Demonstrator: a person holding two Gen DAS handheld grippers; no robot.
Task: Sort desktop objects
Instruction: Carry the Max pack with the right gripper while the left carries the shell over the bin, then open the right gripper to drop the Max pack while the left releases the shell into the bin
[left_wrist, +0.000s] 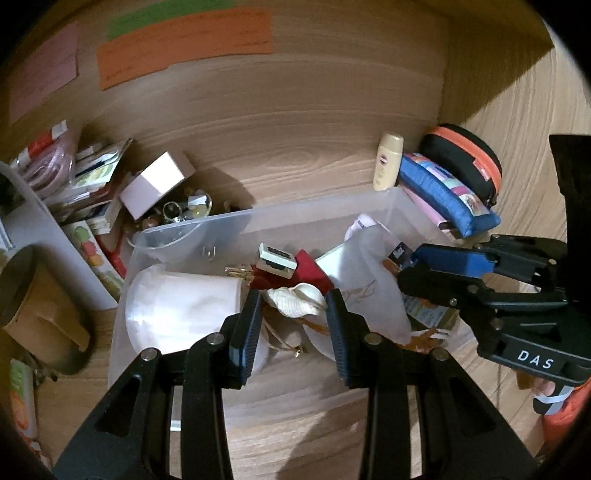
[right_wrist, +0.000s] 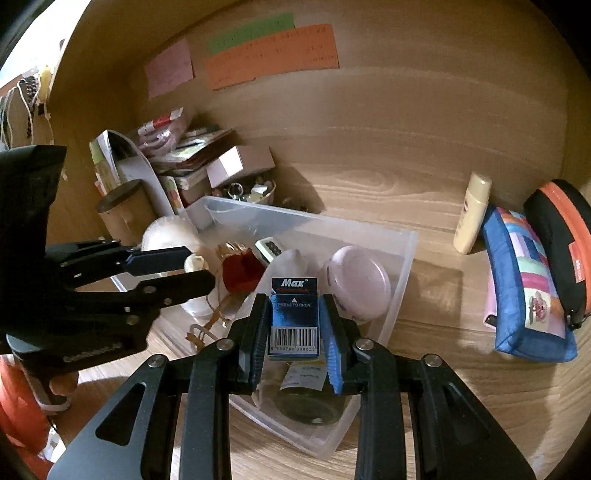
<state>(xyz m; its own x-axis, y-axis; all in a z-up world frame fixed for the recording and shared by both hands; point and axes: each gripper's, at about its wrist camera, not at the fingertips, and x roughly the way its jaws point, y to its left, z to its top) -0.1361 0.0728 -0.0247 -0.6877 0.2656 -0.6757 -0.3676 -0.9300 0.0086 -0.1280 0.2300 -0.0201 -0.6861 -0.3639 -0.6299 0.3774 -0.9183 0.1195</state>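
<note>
Clear plastic bin sits right under both tongs on the wood desk, packed w/ clutter. My right gripper is pinching a blue Max box, barcode end toward cam, pads tight on both sides, held over the bin's near-right part. Left gripper is pressed nearly together on a white seashell over the bin middle; the pads look to be touching it.

Room: open desk beyond the bin, out to the back wall w/ orange note, green and pink ones beside it. Bare desk also right of the right tongs, before the blue pouch. Bin's far rim runs close ahead of both tips.

In the way: the two tongs sit near each other, right one just right of my left tips. Below them: white tub, red cloth, pink round case, frosted bag, dark jar under the Max box.

Left of bin: box/packet stack, brown cylinder. Far right: cream bottle, black-orange case, touching the pouch.
</note>
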